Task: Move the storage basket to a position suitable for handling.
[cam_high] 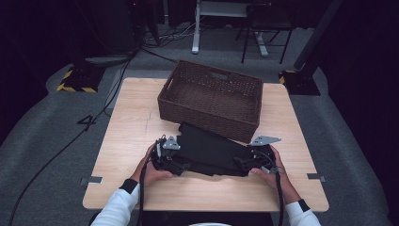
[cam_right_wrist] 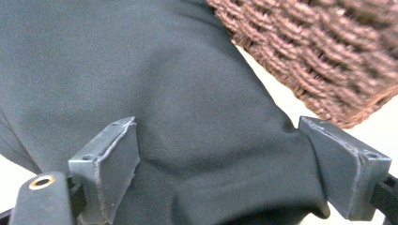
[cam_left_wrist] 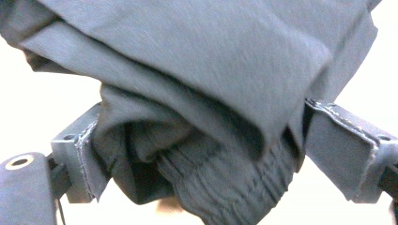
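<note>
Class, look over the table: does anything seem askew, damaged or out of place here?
Nothing is damaged or spilled. The wicker basket sits slightly turned on the table, and the folded dark garment lies in front of it, its far corner against the basket's wall.

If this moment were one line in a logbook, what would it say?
left gripper: shut on folded black garment | right gripper: shut on garment's other end | wicker basket: behind garment | table: beneath

A lab: dark curtains (cam_high: 362, 70), floor cables (cam_high: 56, 150), hazard-taped stands (cam_high: 77, 80)
</note>
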`<state>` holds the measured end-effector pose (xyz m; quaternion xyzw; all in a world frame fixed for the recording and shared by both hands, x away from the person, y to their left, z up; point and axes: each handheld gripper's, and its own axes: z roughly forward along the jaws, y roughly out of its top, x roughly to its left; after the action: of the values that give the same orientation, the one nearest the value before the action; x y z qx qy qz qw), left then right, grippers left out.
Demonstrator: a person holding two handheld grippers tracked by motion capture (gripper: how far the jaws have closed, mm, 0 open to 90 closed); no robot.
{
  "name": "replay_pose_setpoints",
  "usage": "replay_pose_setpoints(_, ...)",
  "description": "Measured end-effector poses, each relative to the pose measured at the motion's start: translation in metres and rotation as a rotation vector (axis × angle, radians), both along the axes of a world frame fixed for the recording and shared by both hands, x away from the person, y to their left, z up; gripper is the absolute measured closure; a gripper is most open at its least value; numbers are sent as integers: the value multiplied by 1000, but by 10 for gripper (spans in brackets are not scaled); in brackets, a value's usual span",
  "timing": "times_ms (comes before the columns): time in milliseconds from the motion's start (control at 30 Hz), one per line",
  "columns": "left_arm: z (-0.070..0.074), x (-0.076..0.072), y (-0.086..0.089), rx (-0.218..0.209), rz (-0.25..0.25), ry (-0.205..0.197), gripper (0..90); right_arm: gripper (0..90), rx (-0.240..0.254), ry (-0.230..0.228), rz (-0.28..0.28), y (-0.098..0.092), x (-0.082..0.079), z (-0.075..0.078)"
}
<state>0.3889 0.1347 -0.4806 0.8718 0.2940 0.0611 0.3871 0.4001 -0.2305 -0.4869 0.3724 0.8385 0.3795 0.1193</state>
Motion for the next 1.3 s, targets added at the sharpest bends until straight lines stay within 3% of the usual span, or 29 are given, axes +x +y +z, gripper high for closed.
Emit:
replay_pose_setpoints(100,7,-2,7,-38,-22,-26,162,152,-9,18,0,2,1,-5)
replay_pose_setpoints(167,16,-4,13,-46,10,-67,163,142,-5,24,-5,2,2,-6)
replay_pose_setpoints(233,20,-5,16,-70,29,-78,159,119,-4,31,0,0,3,-8)
replay_pose_setpoints(267,22,-4,17,-61,40,-93,159,119,-4,31,0,0,3,-8)
replay_pose_setpoints(300,21,-2,14,-23,62,-103,159,117,-5,34,-1,0,4,-8)
replay_pose_setpoints(367,14,6,9,2,61,-72,157,126,-7,36,6,0,3,-8)
replay_pose_setpoints(433,8,14,7,-23,48,-29,134,177,3,3,23,2,0,-3)
replay_pose_setpoints(533,0,24,3,-32,42,34,0,174,45,-31,54,3,-6,6)
replay_pose_setpoints(600,-5,27,0,-36,14,69,5,158,49,-26,67,4,-8,8)
replay_pose_setpoints(700,-10,26,-9,-25,-21,97,5,136,15,5,74,8,-6,0)
replay_pose_setpoints(767,-16,22,-17,14,-46,90,0,68,-12,30,86,12,-6,-5)
replay_pose_setpoints(867,-18,18,-24,30,-54,82,0,43,-31,44,102,16,-6,-9)
replay_pose_setpoints(1100,-19,13,-32,48,-52,56,3,9,-66,29,119,21,-3,-13)
replay_pose_setpoints(1167,-19,11,-35,57,-52,42,17,26,-77,22,145,25,-4,-13)
replay_pose_setpoints(1300,-16,7,-35,58,-84,39,127,169,-79,6,184,28,-8,-10)
